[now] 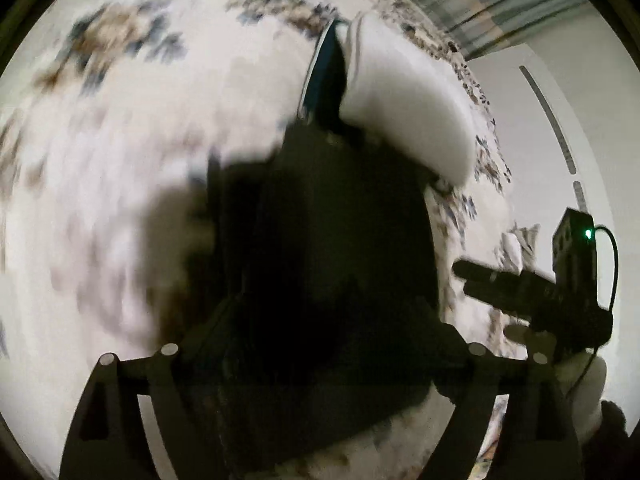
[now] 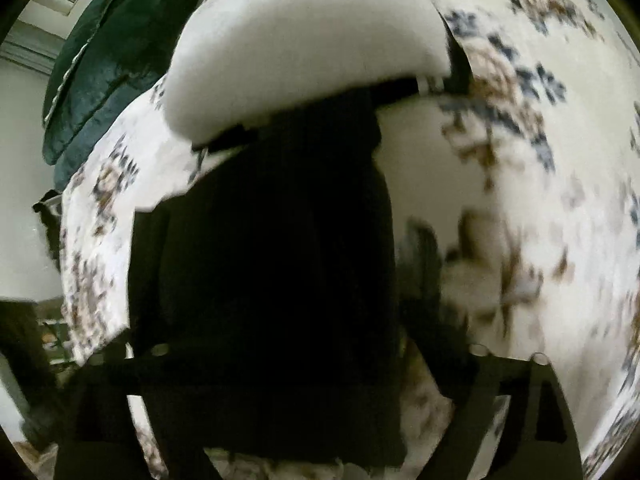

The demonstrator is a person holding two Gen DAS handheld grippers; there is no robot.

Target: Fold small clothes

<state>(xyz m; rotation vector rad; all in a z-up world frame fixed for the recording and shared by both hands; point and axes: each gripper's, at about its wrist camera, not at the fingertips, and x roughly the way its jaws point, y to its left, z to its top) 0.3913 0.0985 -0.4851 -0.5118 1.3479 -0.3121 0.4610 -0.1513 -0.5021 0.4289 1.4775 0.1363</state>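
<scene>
Both the left gripper (image 1: 320,420) and right gripper (image 2: 312,420) stand wide, gripping nothing; the black garment (image 1: 320,280) at frame centre may unfold or bunch on the soft floral bedspread (image 1: 120,160).

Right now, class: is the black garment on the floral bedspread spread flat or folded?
Cannot tell for certain. The black garment lies as a compact rectangular block on the floral bedspread, suggesting folded, but blur and darkness hide any fold edges.

**Right wrist: open jaws over black garment**

Blurred frame. Black garment (image 2: 276,264) fills centre, lying on floral bedspread (image 2: 520,168). White folded cloth (image 2: 304,48) at upper centre, touching garment's top edge. Dark green quilt (image 2: 104,60) upper left. Right gripper (image 2: 316,412) at bottom, 2 fingers spread wide, nothing pinched.
</scene>
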